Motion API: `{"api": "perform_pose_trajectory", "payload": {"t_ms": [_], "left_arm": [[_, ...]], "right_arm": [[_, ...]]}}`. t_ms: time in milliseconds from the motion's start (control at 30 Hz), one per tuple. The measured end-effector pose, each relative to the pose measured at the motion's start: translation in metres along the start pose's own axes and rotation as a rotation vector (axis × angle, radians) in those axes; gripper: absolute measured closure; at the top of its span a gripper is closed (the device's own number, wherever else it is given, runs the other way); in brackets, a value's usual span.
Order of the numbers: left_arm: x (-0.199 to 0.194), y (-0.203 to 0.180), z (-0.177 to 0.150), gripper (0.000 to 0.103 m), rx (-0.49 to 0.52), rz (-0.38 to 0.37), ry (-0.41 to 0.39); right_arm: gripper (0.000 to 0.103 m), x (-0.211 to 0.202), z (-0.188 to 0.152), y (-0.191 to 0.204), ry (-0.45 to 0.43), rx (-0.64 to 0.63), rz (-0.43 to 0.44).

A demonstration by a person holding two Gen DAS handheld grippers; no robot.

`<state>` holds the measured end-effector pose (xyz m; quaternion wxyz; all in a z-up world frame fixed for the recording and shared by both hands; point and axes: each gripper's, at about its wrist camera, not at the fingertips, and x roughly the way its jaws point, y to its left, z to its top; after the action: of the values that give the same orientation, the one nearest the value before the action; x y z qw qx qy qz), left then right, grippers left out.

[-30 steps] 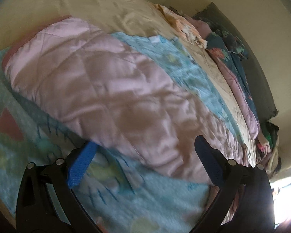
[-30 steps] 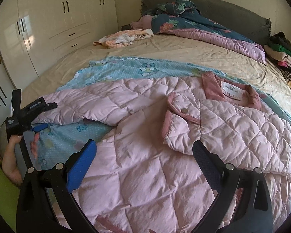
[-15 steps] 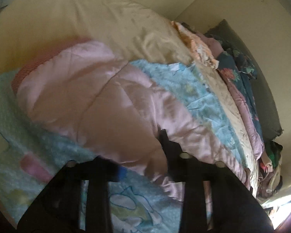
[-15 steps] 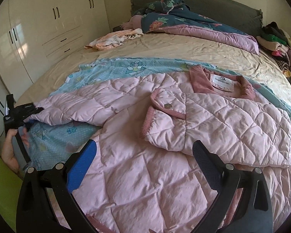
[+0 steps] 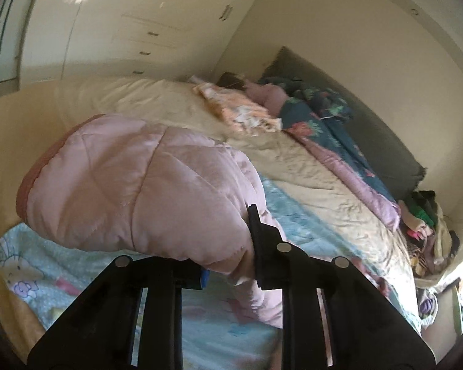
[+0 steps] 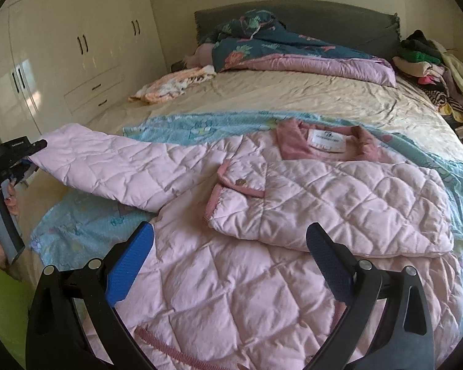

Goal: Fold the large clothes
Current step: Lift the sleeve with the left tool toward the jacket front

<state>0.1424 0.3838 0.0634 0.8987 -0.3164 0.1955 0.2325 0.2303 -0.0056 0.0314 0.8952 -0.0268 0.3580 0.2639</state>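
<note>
The left gripper [image 5: 228, 265] has its fingers closed on the sleeve [image 5: 145, 191] of the pink quilted jacket [image 6: 262, 271], pinching the padded fabric near the cuff. The sleeve bulges ahead of and to the left of these fingers and is lifted clear of the blue sheet [image 5: 61, 274] below them. In the right wrist view the same sleeve stretches from the left gripper [image 6: 24, 160] across to the jacket body.

The right gripper [image 6: 230, 246] has its fingers spread wide and grips nothing. It hovers over the lower part of the jacket body. Ahead of these fingers, the other sleeve [image 6: 330, 209] lies folded across the chest, and the collar [image 6: 324, 145] lies beyond it. The jacket lies on the blue sheet, spread over the bed [image 6: 293, 92].

Risks from this position:
- The grip is on slick, thick padding. A fast pull may cause the sleeve to slip out of the fingers.
- Carrying the sleeve across may drag the jacket body, since nothing pins it. The folded sleeve could then shift.
- The blue sheet may bunch under the jacket and spoil the fold line.
</note>
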Motion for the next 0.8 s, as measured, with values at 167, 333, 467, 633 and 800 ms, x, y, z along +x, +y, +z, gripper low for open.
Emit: {"api": "perform_pose_trajectory", "payload": {"t_ms": [167,333,467,633,800], "left_arm": [[-0.023,-0.035,-0.002,0.091,0.052,-0.037,-0.02],[-0.037,-0.066,-0.012,0.092,0.1,-0.066,-0.034],[-0.045,-0.087,-0.018,0.092,0.128,-0.098,-0.034],[-0.054,-0.113,-0.022,0.093,0.153,-0.135,-0.034],[-0.055,-0.133,-0.029,0.093,0.183,-0.158,-0.034]], "right_arm": [[0.004,-0.024,-0.001,-0.012,-0.036,0.027,-0.004],[0.004,-0.048,-0.002,-0.026,-0.072,0.051,-0.014],[0.004,-0.062,-0.004,-0.037,-0.093,0.063,-0.026],[0.004,-0.077,-0.009,-0.052,-0.112,0.093,-0.03],[0.004,-0.089,-0.013,-0.064,-0.133,0.114,-0.039]]}}
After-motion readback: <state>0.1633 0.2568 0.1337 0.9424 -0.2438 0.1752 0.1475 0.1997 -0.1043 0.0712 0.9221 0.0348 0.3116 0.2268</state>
